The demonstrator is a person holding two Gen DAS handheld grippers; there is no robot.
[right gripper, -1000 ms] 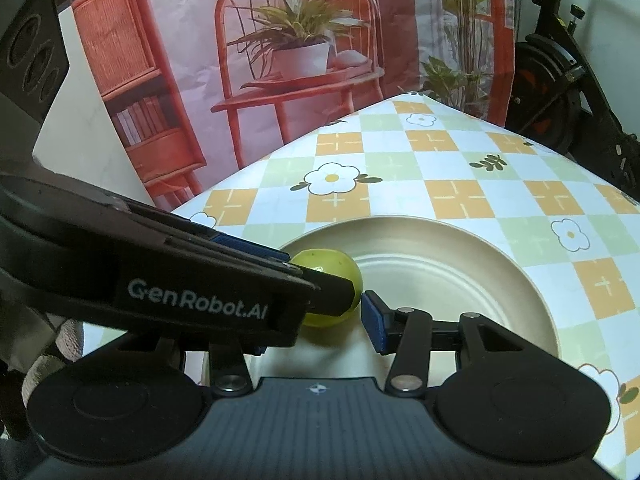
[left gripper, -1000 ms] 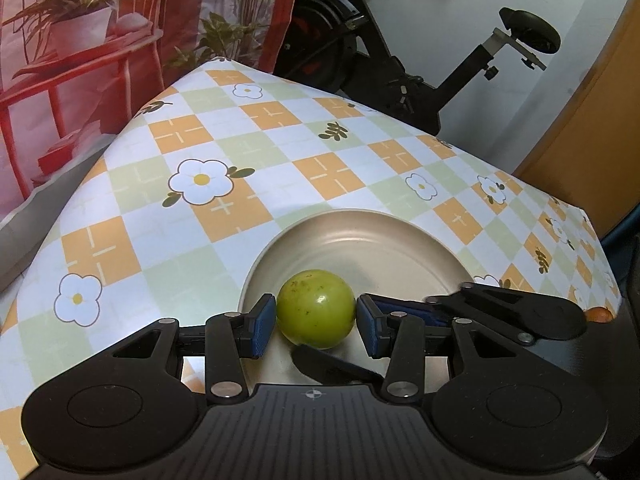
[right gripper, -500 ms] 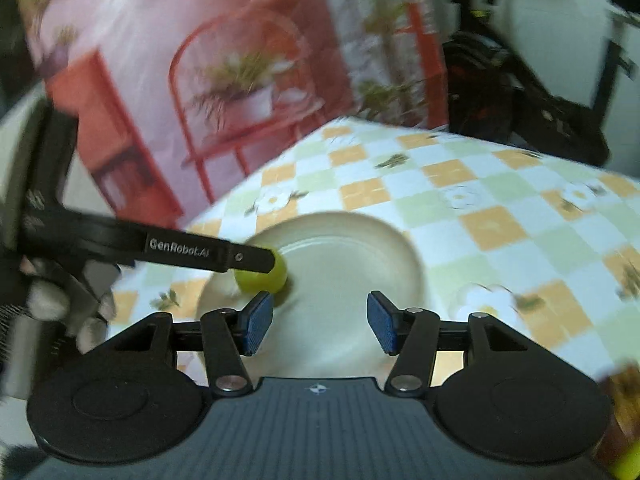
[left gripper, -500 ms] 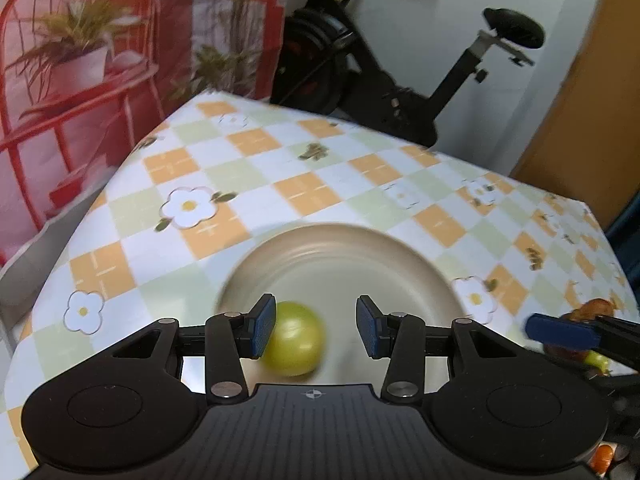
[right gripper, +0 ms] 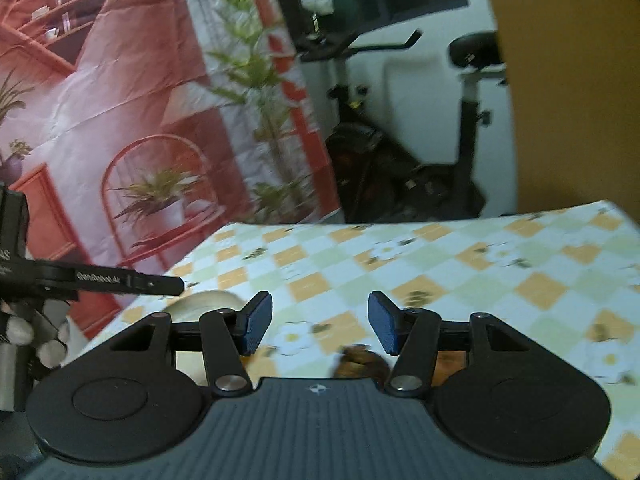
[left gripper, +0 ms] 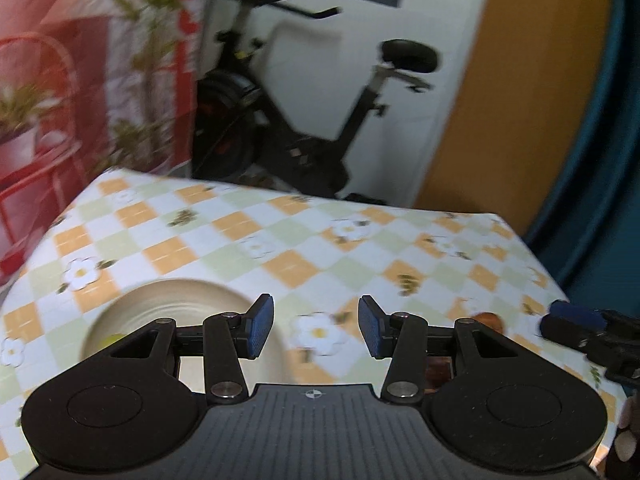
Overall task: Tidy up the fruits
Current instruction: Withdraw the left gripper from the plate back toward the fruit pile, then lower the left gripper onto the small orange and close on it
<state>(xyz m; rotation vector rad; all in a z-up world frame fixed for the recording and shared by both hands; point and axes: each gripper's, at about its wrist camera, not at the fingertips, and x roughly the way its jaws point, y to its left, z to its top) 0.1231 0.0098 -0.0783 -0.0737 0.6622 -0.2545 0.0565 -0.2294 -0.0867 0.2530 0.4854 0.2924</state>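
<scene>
The green fruit (left gripper: 113, 338) lies in the plate (left gripper: 176, 292) at the left of the table (left gripper: 304, 240), only a sliver of it showing past the left gripper's frame. So one fruit looks sorted, and the next ones lie to the right: a brown-orange fruit (left gripper: 486, 317) shows just over the left gripper's right finger, and in the right wrist view a blurred brown fruit (right gripper: 362, 360) sits low in frame, close under the right gripper (right gripper: 318, 322), slightly right of its centre line. More orange shows behind that gripper's right finger, but blur hides what it is.

The left gripper (left gripper: 316, 326) has its blue pads apart with nothing between them, only tablecloth; the jaws have just been opening a little further. The right gripper is likewise parted and empty, a flower print showing in the gap; it opened earlier in the last second and now holds about steady.

The relation that matters: the brown fruit lies nearly straight ahead of and below the right gripper, while from the left gripper it is off to the right, with the right gripper's blue tip (left gripper: 574, 316) nearer to it. I judge the right hand the closer one for the next pick. The fruit looks roundish under the blur, so no long axis can be told, and any jaw angle would probably do
</scene>
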